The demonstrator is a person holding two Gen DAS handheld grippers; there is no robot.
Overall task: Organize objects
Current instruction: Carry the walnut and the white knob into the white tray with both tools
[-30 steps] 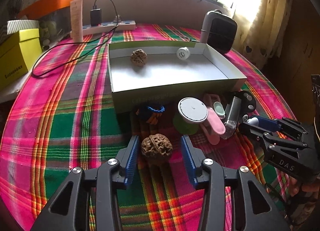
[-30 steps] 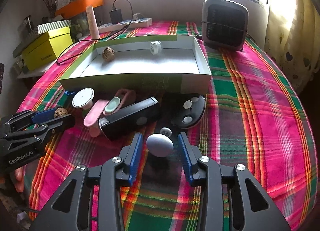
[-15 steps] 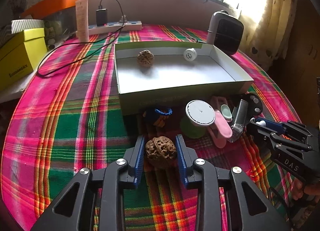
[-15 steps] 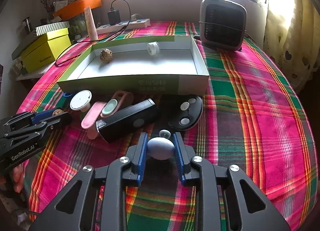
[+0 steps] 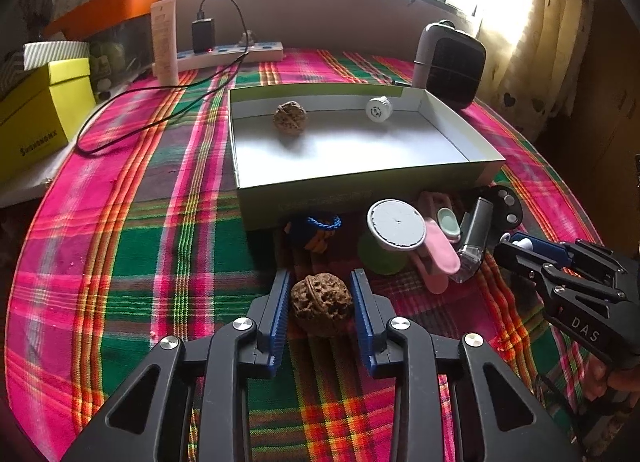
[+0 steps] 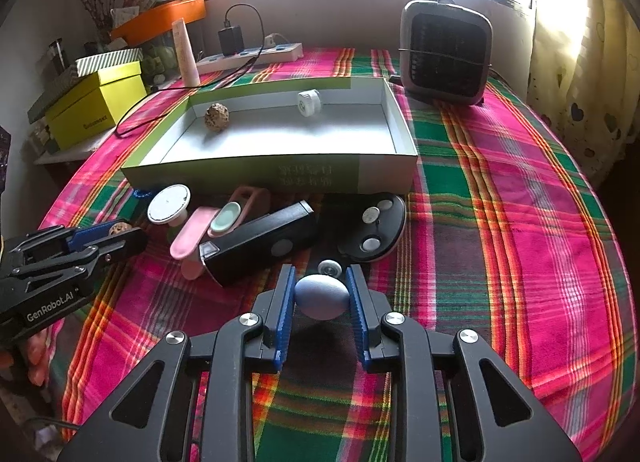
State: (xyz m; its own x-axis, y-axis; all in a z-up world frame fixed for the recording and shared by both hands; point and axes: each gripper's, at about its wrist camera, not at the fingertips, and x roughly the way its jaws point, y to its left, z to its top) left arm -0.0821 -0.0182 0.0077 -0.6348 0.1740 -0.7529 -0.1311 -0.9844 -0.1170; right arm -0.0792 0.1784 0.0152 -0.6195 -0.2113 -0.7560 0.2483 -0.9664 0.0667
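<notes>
On the plaid tablecloth (image 6: 520, 221): my two grippers work side by side in front of a shallow open box (image 5: 360, 185), with loose items between us and its near wall.

Left gripper (image 5: 321, 294): I have it closed on a brown walnut (image 5: 321, 304); both blue pads touch the shell. From the side, in the right wrist view, the nut shows at the fingertips (image 6: 120, 227).

Right gripper (image 6: 321, 290): I have it clamped on a pale blue egg-shaped object (image 6: 322, 297); a pad presses each side. Whether the egg is off the cloth, I cannot tell.

Box contents: a second walnut (image 5: 289, 118) sits near the far wall, left of centre; a small white spool (image 5: 378, 109) lies against the far wall, right of centre. They are well apart.

Loose items, left to right in my right wrist view: a white round disc on a green base (image 6: 168, 203), a pink holder with a mint oval piece (image 6: 216, 227), a black oblong device (image 6: 260, 248), a black round pad with silver buttons (image 6: 370, 227), all near the box's front wall.

Small white wheel (image 6: 329, 268): on the cloth just beyond my right fingertips.

Blue braided item (image 5: 316, 227): against the front wall, beyond my left fingertips.

Behind the box: a small heater (image 6: 446, 51), a power strip with charger (image 6: 256, 53), a yellow box (image 6: 96, 103).
</notes>
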